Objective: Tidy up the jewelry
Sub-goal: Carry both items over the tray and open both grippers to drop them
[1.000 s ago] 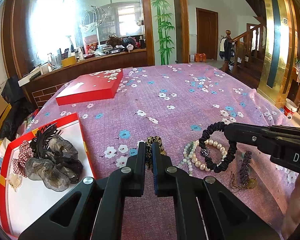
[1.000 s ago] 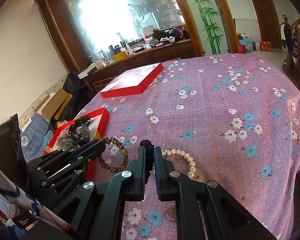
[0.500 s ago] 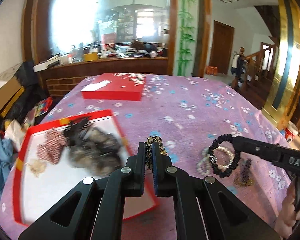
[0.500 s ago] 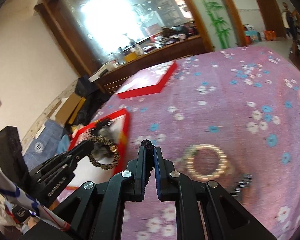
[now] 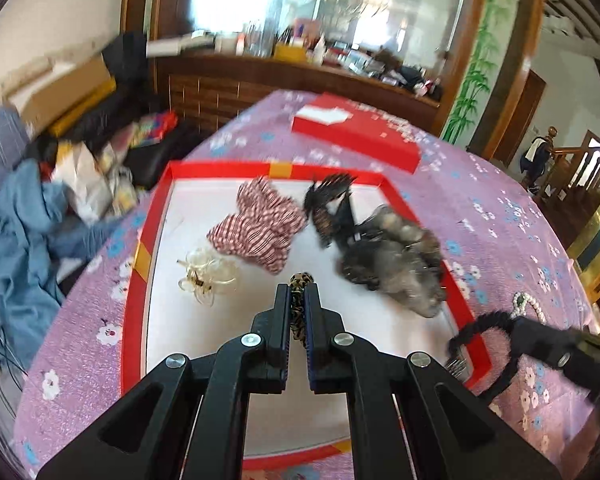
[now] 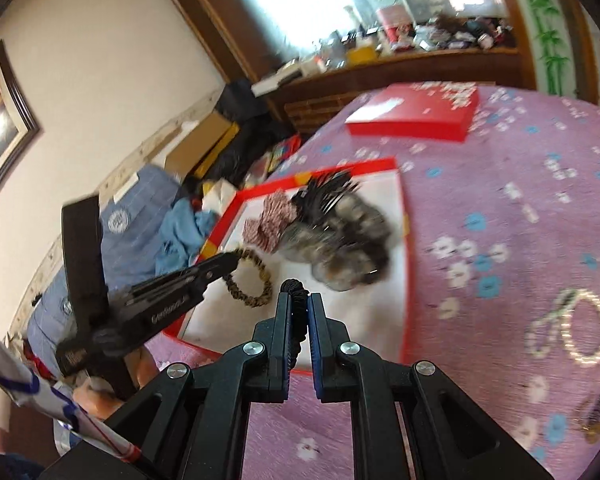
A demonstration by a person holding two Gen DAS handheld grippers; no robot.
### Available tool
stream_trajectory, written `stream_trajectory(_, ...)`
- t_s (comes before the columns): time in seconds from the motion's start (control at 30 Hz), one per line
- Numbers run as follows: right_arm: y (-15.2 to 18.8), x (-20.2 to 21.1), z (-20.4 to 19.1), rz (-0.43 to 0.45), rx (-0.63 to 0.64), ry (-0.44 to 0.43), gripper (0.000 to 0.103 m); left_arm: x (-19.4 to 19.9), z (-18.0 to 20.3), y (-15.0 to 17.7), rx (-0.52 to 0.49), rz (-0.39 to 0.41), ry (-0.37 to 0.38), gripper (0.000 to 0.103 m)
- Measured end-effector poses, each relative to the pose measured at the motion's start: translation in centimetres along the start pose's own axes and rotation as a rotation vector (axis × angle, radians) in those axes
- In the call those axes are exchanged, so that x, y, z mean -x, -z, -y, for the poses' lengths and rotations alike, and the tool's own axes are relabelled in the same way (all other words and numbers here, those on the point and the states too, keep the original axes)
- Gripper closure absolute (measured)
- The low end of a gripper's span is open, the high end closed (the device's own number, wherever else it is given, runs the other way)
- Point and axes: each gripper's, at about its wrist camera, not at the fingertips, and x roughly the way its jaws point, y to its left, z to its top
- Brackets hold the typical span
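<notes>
My left gripper (image 5: pixel 297 294) is shut on a leopard-print hair tie (image 5: pixel 298 284) and holds it above the white inside of the red-rimmed tray (image 5: pixel 220 168). From the right wrist view the same tie (image 6: pixel 249 280) hangs as a ring from the left gripper (image 6: pixel 233 261) over the tray (image 6: pixel 380 162). My right gripper (image 6: pixel 298 300) is shut on a black hair tie (image 6: pixel 296 286), near the tray's right front corner; that tie also shows in the left wrist view (image 5: pixel 480 324). The tray holds a striped scrunchie (image 5: pixel 260 228), a clear claw clip (image 5: pixel 206 276), a black clip (image 5: pixel 332 204) and grey scrunchies (image 5: pixel 396 260).
A pearl necklace (image 6: pixel 580 328) and a dark beaded piece (image 6: pixel 598 408) lie on the purple flowered cloth (image 6: pixel 500 200) right of the tray. A closed red box (image 5: pixel 360 136) lies at the far end. Clothes and boxes (image 5: pixel 32 208) are heaped on the floor to the left.
Both grippers have swung left from the loose jewelry to the red tray, each still carrying its hair tie. The left one has gone from beside the tray to over its inside.
</notes>
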Motion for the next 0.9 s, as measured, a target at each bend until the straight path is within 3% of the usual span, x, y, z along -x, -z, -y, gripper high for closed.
stream_trajectory(0.27, -1.5, -6.1, 0.7, -0.084, 0.012, 0.093, 0.093, -2.9, 1.0, -1.4, -0.032, -0.069, -0.005, 0.097)
stream_trajectory(0.47, -3.6, -7.3, 2.1, -0.039, -0.017, 0.171, 0.093, -4.3, 1.2, -1.9, -0.027, -0.090, -0.013, 0.097)
stream_trajectory(0.77, -3.3, -8.1, 3.4, -0.067, -0.062, 0.182, 0.092, -5.3, 1.2, -1.1, -0.041, -0.124, -0.049, 0.097)
stream_trajectory(0.83, -3.1, -8.1, 3.4, -0.071, -0.057, 0.179, 0.092, -5.4, 1.2, -1.0, -0.044, -0.125, -0.055, 0.094)
stream_trajectory(0.9, -3.0, -8.0, 3.4, -0.072, -0.059, 0.173, 0.092, -5.4, 1.3, -1.0, -0.047, -0.124, -0.057, 0.072)
